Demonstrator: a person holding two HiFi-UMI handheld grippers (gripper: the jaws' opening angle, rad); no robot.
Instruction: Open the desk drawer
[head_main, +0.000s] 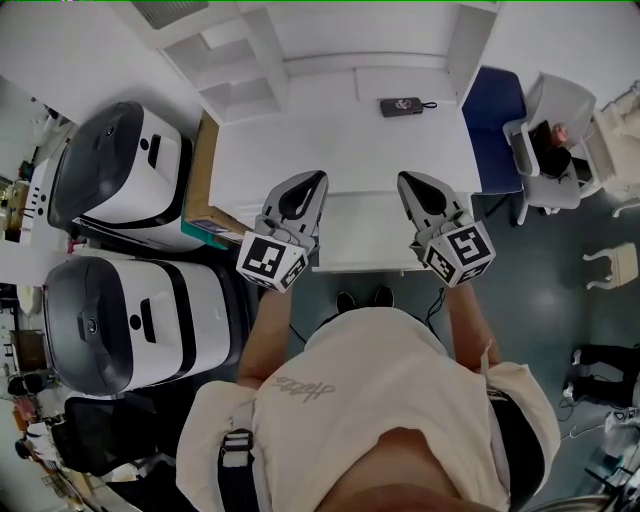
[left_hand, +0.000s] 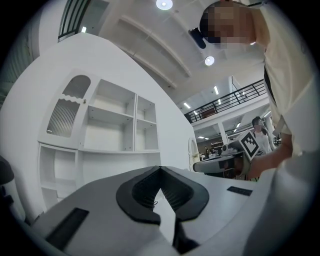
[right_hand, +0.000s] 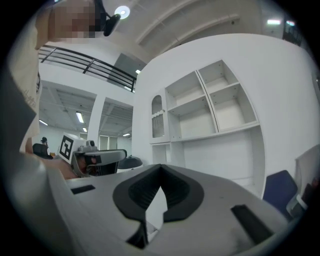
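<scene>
desk drawer (head_main: 370, 235): white panel at the middle of the counter's front edge, between the two hand-held grippers and just above the person's dark shoes (head_main: 365, 298). from overhead it cannot be told whether it is pulled out.

counter (head_main: 340, 140): white, flat top. it carries one small dark device (head_main: 402, 106) with a cord loop, near the back right.

shelf unit (head_main: 250, 60): white, standing along the back of the counter. it has open compartments with white insides, and one arched door (left_hand: 67, 107) with a ribbed panel at the upper left.

left hand-held gripper (head_main: 320, 177): held level over the counter's front left. jaws together, nothing between them.

right hand-held gripper (head_main: 402, 178): held level over the counter's front right. jaws together, nothing between them. whether either gripper touches the drawer cannot be told.

room:
- grey floor (head_main: 540, 300)
- two white-and-black machines (head_main: 125, 165) left of the counter, one nearer the person than the other
- cardboard box (head_main: 207, 165) against the counter's left side
- blue chair (head_main: 495, 125) at the counter's right side
- high ceiling with round lights (left_hand: 163, 4) and a railed upper gallery (left_hand: 230, 100)
</scene>
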